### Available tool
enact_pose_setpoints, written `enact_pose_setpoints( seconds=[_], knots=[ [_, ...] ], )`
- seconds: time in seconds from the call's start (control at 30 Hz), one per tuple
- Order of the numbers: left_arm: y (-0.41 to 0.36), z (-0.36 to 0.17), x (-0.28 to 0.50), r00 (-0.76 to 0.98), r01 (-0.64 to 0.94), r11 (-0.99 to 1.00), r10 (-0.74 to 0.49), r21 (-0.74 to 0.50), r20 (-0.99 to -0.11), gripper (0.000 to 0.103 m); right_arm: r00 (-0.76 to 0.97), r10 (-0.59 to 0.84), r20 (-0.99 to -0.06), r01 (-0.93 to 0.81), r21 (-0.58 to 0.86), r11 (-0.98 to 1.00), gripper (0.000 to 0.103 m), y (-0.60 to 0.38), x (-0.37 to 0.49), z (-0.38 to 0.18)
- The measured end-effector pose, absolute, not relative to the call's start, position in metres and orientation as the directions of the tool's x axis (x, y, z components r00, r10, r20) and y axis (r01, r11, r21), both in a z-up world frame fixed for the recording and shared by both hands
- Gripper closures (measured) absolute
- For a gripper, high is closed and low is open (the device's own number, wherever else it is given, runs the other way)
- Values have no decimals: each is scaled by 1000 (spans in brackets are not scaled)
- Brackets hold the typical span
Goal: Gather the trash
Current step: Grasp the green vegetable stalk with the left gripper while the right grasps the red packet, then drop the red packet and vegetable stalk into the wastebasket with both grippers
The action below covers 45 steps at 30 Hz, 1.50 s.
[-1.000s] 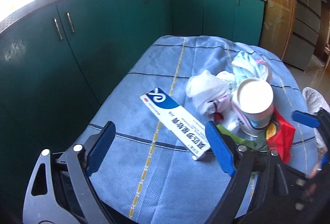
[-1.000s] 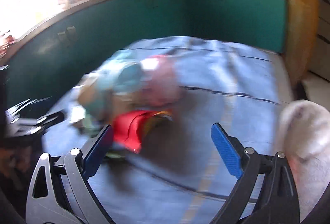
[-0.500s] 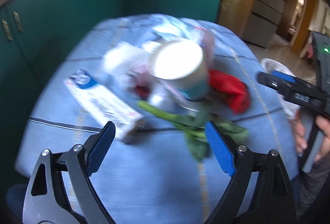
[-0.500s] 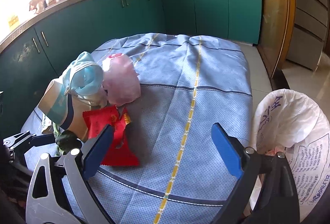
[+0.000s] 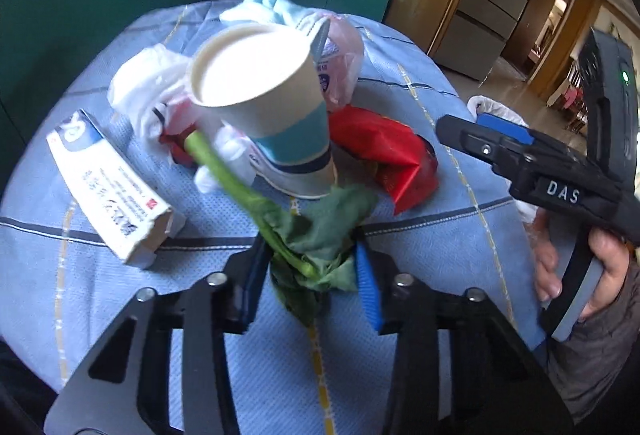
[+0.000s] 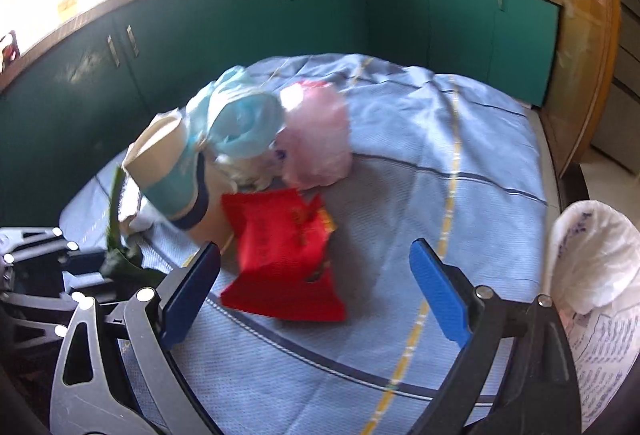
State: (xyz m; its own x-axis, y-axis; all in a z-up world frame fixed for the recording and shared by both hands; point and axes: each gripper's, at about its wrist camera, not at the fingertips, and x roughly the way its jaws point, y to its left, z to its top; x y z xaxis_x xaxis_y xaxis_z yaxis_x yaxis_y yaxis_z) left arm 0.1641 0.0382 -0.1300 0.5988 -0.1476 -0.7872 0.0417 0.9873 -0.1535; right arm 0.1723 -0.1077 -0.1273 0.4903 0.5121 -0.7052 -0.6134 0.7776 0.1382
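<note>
A pile of trash lies on the blue-clothed table [image 6: 460, 123]. It holds a tilted paper cup [image 5: 264, 103], a red wrapper [image 5: 384, 155], a white and blue carton [image 5: 108, 187], crumpled white plastic [image 5: 148, 83] and a pink bag [image 5: 340, 67]. A green vegetable leaf [image 5: 320, 231] with a long stalk lies at the pile's near side. My left gripper [image 5: 310, 255] is closing its jaws on that leaf, and both blue pads touch it. My right gripper [image 6: 316, 255] stands open just above the red wrapper [image 6: 280, 247], touching nothing.
A white trash bag [image 6: 592, 267] hangs open beyond the table's right edge. Green kitchen cabinets [image 6: 240, 27] curve round the far side. A person's hand [image 5: 600, 267] holds the right gripper's handle. The cloth to the right of the pile is bare.
My left gripper swung right from the carton and dropped onto the leaf, and its jaws went from wide open to narrow around it. The right gripper drew closer to the red wrapper.
</note>
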Motion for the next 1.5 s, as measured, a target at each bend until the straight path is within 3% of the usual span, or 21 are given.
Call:
enact_pose_setpoints(
  seconds=[0.1,0.23,0.27,0.6,0.9,1.07,1.23,1.5],
  knots=[
    [36,-123,153,619,49,995,-99,-87,-779,74,470,514,-717,-637,128,760,10,-98,170,-132],
    [41,-117,142,628,46,997,-72,-56,-775,76,439,521,-732,-640,153,753,44,-95,175,-137],
    [44,-116,139,631,43,998,-67,-52,-773,76,433,519,-738,-638,156,754,46,-95,176,-139],
    [52,-96,125,680,37,998,-64,-53,-731,76,399,519,-756,-618,196,761,43,-100,185,-144],
    [39,-91,124,698,69,996,-86,-53,-711,76,499,547,-672,-581,208,787,49,-129,181,-121],
    [36,-82,120,724,83,995,-93,-48,-684,76,679,428,-596,-459,109,882,49,-163,179,-101],
    [29,-72,125,744,91,995,-98,-45,-661,76,843,138,-520,-151,17,988,49,-225,184,-86],
    [1,-59,148,760,68,998,-61,-13,-647,76,815,-202,-543,219,-34,975,49,-317,186,-91]
  ],
)
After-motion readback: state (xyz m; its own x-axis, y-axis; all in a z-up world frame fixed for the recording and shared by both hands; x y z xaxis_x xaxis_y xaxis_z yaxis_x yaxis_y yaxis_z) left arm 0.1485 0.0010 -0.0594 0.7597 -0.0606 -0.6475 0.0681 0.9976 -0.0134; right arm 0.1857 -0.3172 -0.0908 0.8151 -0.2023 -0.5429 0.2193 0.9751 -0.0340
